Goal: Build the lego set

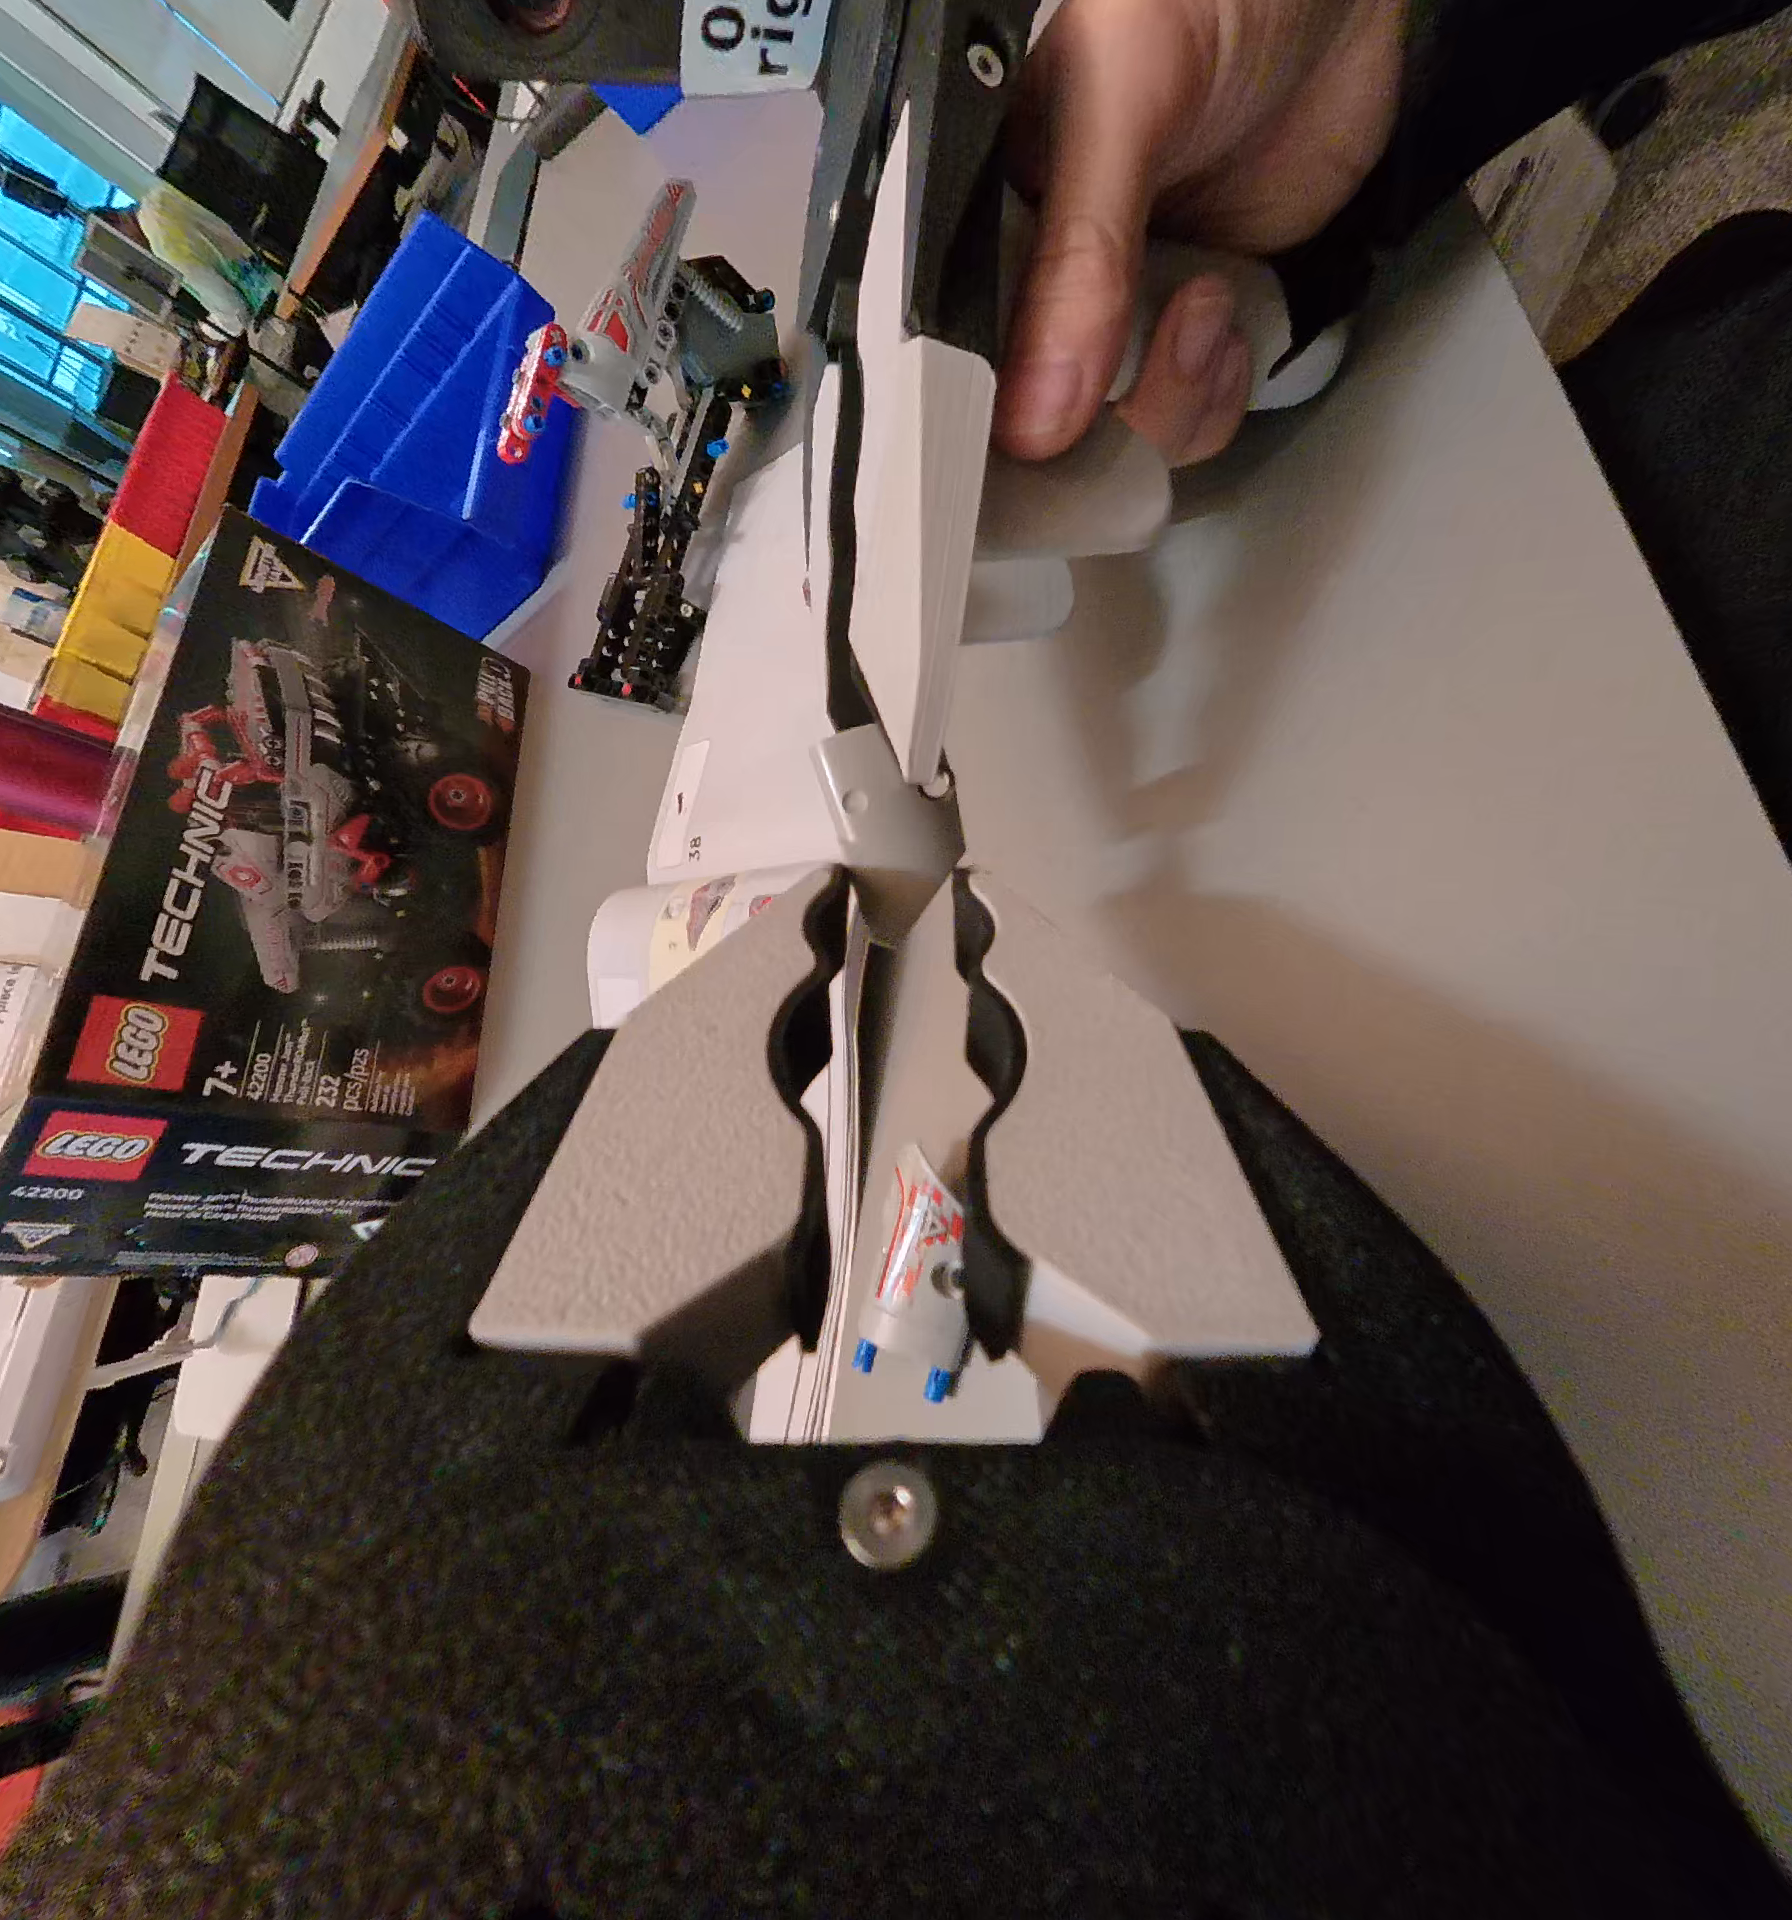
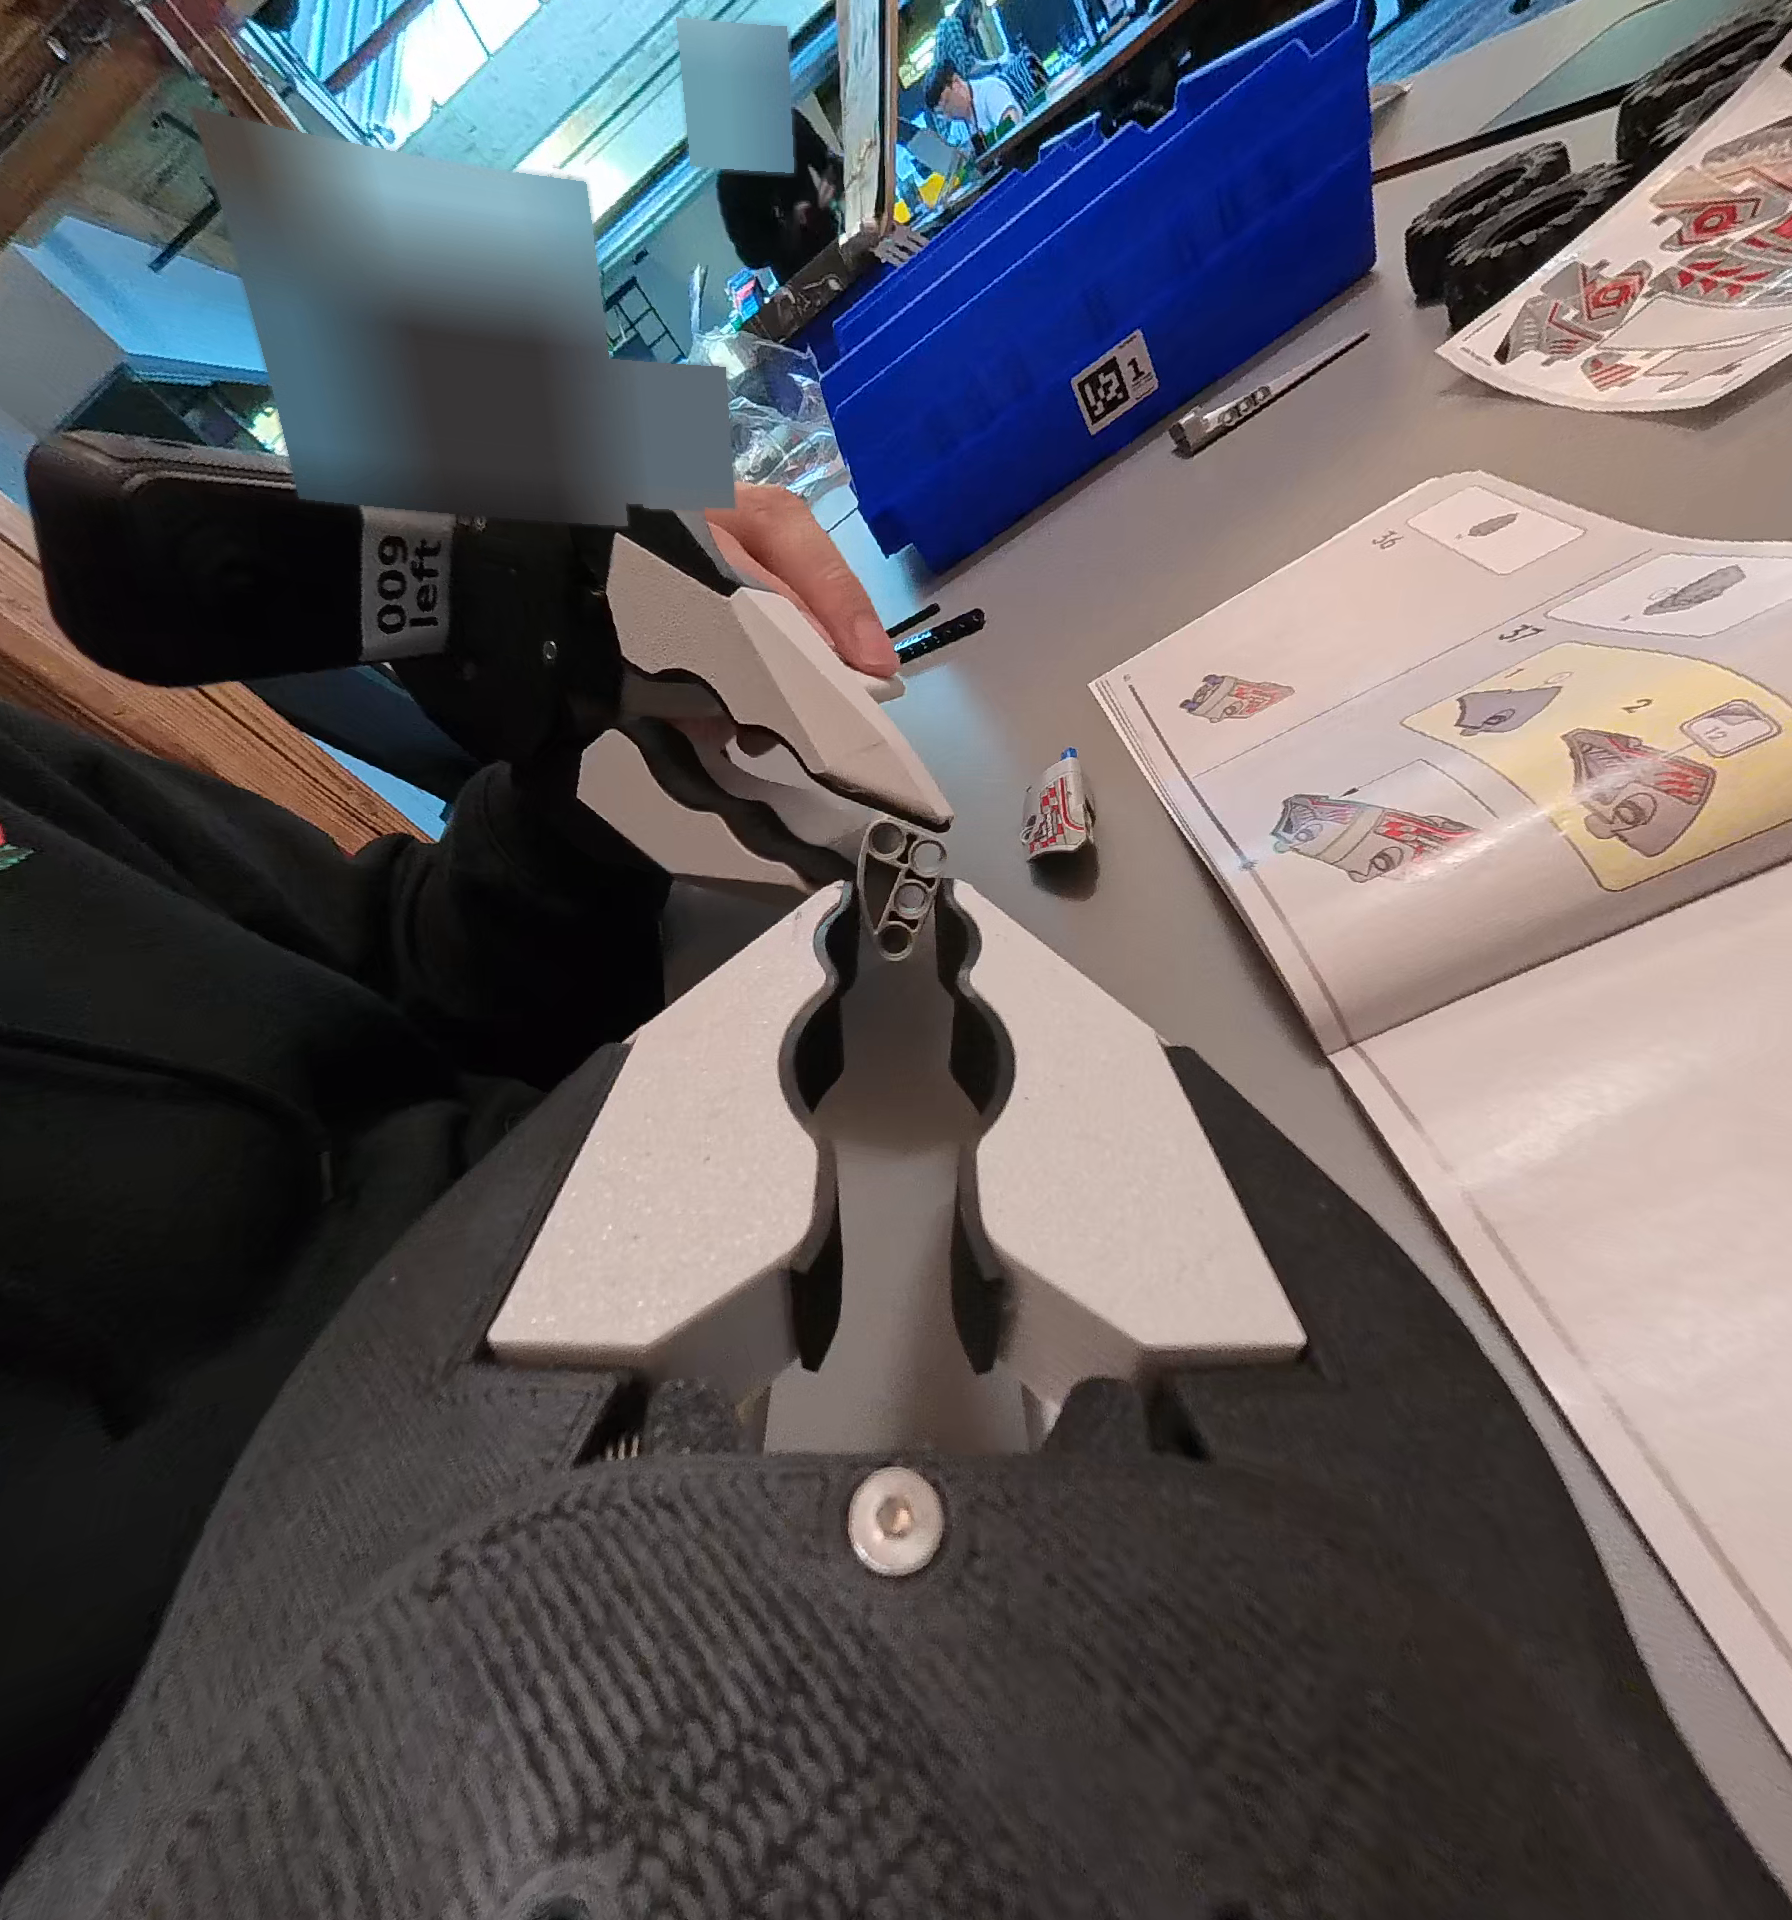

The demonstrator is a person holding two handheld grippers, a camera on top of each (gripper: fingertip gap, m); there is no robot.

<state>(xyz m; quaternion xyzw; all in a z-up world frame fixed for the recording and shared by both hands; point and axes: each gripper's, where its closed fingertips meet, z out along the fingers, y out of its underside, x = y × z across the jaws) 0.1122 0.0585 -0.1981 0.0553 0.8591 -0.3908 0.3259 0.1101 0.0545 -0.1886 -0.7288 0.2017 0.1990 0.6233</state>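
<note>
A small grey Technic panel piece (image 1: 876,821) (image 2: 902,883) is held in the air between both grippers. My left gripper (image 1: 902,883) is shut on its lower end. It comes in from the left in the right wrist view (image 2: 928,821). My right gripper (image 2: 897,899) is shut on the same piece and comes down from the top in the left wrist view (image 1: 923,774). The two sets of fingertips meet at the piece. A small stickered red-and-white panel with blue pins (image 1: 913,1278) (image 2: 1053,821) lies on the table below.
The open instruction booklet (image 2: 1494,779) (image 1: 757,665) lies on the grey table. Beyond it are a blue bin (image 2: 1100,291) (image 1: 424,416), a sticker sheet (image 2: 1681,239), black tyres (image 2: 1494,218), the part-built model (image 1: 653,322), a black frame (image 1: 643,603) and the set's box (image 1: 279,904). Only a small space, under 4 cm, lies between the two pairs of fingers. My right gripper's tips are some 25 cm from the part-built model (image 1: 653,322).
</note>
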